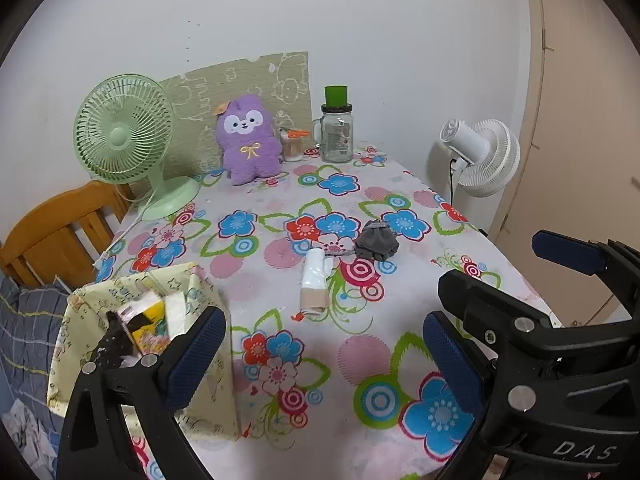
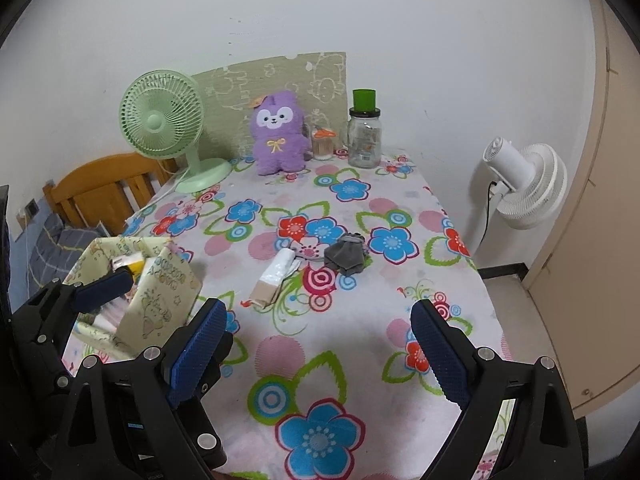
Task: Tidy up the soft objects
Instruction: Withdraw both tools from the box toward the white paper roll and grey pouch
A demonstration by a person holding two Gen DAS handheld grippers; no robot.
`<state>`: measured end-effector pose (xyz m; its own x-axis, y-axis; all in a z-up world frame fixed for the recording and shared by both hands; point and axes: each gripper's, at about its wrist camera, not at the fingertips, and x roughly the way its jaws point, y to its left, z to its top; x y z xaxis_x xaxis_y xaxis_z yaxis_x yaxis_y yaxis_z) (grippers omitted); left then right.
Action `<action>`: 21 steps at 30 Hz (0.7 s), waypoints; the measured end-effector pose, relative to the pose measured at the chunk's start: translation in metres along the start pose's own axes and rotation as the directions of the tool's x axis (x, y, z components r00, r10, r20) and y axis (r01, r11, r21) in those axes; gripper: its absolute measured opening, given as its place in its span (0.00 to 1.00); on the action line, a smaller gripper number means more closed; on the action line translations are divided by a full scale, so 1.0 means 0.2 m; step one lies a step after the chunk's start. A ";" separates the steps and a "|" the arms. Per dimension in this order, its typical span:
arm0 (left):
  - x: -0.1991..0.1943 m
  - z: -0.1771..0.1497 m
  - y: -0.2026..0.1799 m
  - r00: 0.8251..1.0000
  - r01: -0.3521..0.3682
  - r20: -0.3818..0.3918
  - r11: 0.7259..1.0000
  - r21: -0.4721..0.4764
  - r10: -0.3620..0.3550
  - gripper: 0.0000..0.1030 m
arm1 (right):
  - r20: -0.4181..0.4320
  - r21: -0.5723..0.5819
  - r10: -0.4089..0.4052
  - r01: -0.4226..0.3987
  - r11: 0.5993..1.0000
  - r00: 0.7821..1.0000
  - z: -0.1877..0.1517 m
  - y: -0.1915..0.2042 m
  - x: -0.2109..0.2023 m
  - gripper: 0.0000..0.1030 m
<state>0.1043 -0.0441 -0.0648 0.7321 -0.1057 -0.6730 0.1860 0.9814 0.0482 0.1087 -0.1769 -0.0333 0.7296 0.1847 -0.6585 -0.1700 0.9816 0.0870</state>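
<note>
Ahead, beyond both wide, empty claws [image 1: 324, 354] [image 2: 318, 350], lies the rolled sock [image 2: 276, 276].

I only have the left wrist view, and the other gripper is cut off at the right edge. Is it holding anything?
Observer: No. The right gripper is open and empty above the tablecloth.
Operator: Where does my left gripper sit against the fabric box?
Observer: The left gripper has one of its fingers overlapping the fabric box at its open top. I cannot tell if they touch.
Operator: Anything beyond the headboard?
Observer: A wall socket left of the wooden headboard.
</note>
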 end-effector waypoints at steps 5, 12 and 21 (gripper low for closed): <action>0.07 0.04 -0.03 1.000 0.003 -0.017 1.000 -0.001 -0.003 0.97 | -0.004 0.000 -0.009 0.009 1.000 1.000 0.03 -0.05 0.05 0.92; 0.16 0.09 -0.06 0.999 0.020 -0.026 1.000 -0.001 -0.020 0.97 | -0.013 0.009 -0.011 0.011 1.000 1.000 0.06 -0.12 0.13 0.92; 0.29 0.14 -0.07 0.998 0.039 -0.046 0.999 -0.007 -0.040 0.97 | -0.028 0.020 -0.010 0.010 1.000 1.000 0.10 -0.18 0.25 0.92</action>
<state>0.1632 -0.0680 -0.0844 0.6932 -0.1371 -0.7076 0.2103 0.9775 0.0167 0.1648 -0.2029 -0.0544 0.7123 0.1736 -0.6801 -0.1489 0.9842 0.0954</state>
